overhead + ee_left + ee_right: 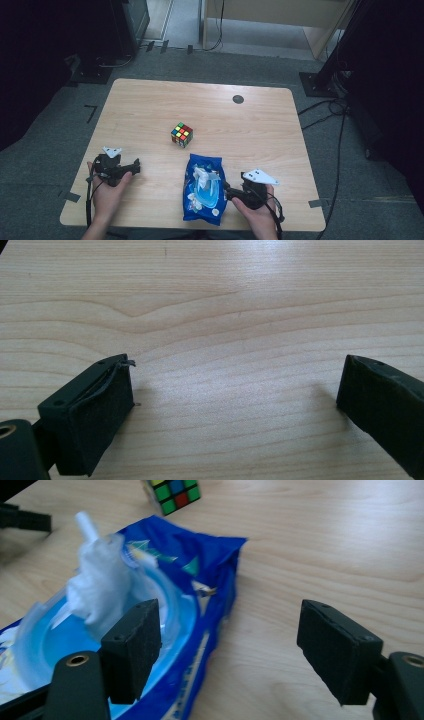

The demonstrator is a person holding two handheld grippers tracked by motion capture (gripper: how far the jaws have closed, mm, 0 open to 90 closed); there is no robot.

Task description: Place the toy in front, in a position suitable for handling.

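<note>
Lying near the table's [150, 100] front edge, the blue wipes pack [203, 189] runs lengthwise away from us, a white wipe [97, 580] standing up out of its open lid. We judge our right gripper [231, 194] the nearer one: it sits just beside the pack's right edge, jaws wide apart and holding nothing, with the wipe up and left of the fingers [132, 647]. Our left gripper [136, 167] rests well apart over bare wood, also spread open and empty. A colour cube [181, 134] sits beyond the pack.
</note>
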